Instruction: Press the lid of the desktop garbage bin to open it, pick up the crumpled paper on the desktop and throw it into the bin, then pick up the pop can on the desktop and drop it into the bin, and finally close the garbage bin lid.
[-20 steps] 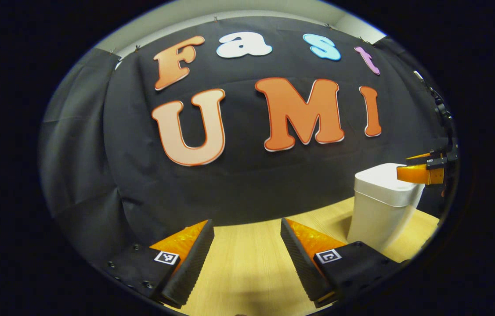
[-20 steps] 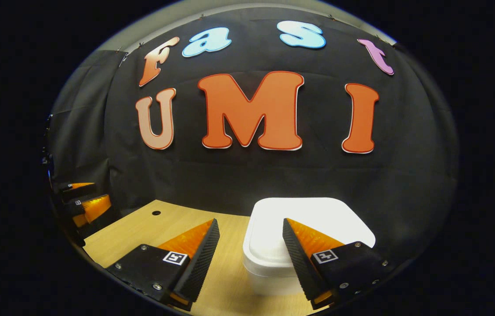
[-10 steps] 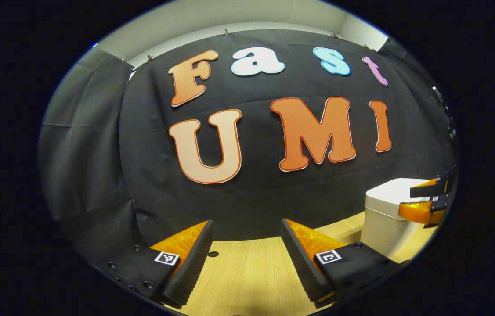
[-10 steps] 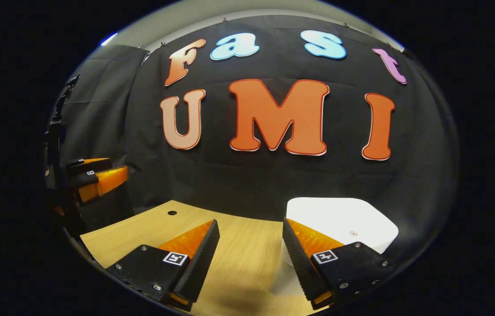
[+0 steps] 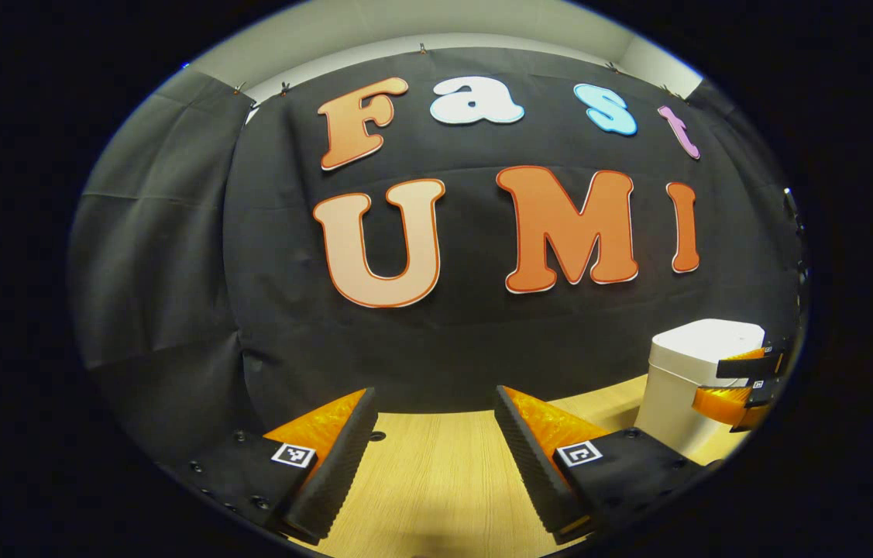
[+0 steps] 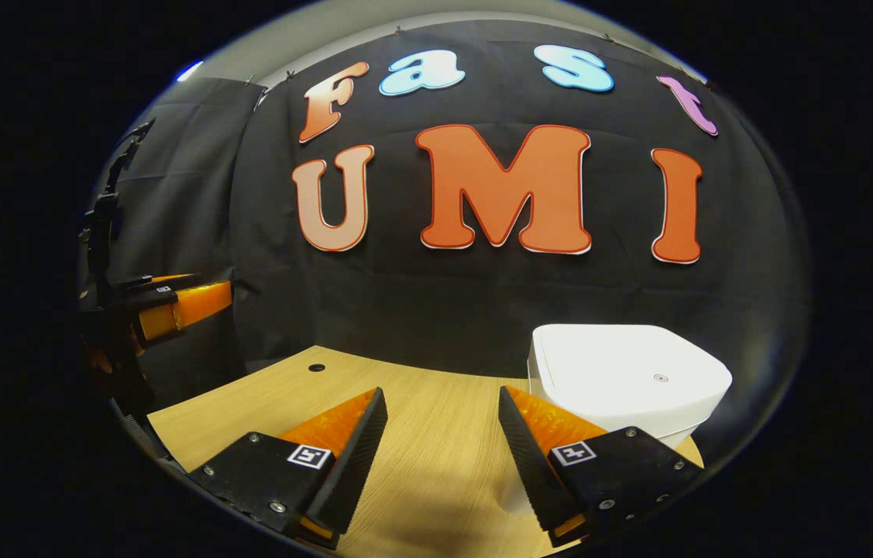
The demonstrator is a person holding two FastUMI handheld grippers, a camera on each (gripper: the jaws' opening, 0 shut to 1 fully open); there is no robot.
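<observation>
The garbage bin (image 6: 626,384) sits at the lower right of the right gripper view with its lid (image 6: 637,372) shut flat. It also shows at the far right edge of the left gripper view, on the wooden desktop (image 6: 421,403). A closed lid fits two stages: a bin waiting to be pressed open, or one closed again with the rubbish inside, so no particular move can be called from here.

The right gripper (image 6: 442,446) is held with its fingers apart and nothing between them, just in front of the bin's near wall. The left gripper (image 5: 434,446) is spread too and empty, over bare wood at bottom centre.

If a press on the lid is what's due, it'd best be made flat and square on top — an off-centre push could tip a light bin.

A small round hole (image 6: 317,366) is seen in the desktop at centre left. Nothing lies between the right gripper and the bin.
</observation>
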